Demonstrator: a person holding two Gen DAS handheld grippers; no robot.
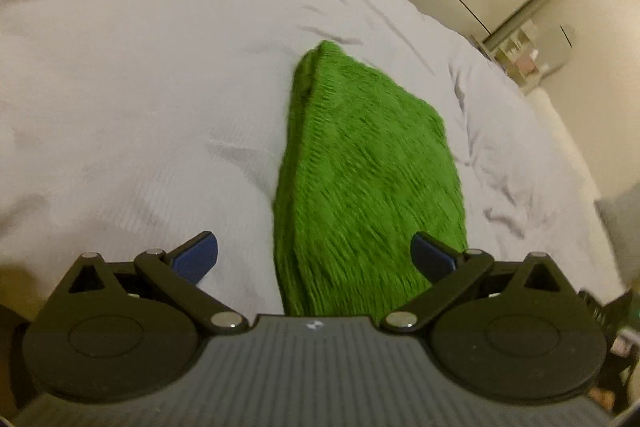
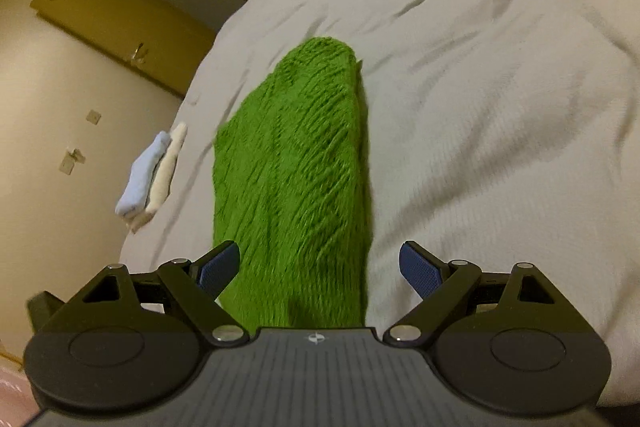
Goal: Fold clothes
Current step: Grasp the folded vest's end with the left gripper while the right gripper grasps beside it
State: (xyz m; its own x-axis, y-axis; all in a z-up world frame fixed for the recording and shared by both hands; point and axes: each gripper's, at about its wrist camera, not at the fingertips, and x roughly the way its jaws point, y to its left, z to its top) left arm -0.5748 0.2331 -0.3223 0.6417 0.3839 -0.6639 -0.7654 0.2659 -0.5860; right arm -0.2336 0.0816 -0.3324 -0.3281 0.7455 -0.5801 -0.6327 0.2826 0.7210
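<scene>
Green knit garment [image 1: 368,179] lies folded into a long narrow shape on the bed [image 1: 140,87], running straight away from both of my cameras. My left gripper [image 1: 314,257] hovers over its near end with jaws spread wide, gripping nothing. My right gripper [image 2: 320,269] sits likewise above the garment's near end [image 2: 292,167], jaws released. Off to the left in the right wrist view, folded pale blue and white clothes [image 2: 150,175] rest near the bed's edge.

Left tool [image 1: 314,257], right tool [image 2: 319,269]: black linkages, blue pads, silver rivets.
</scene>
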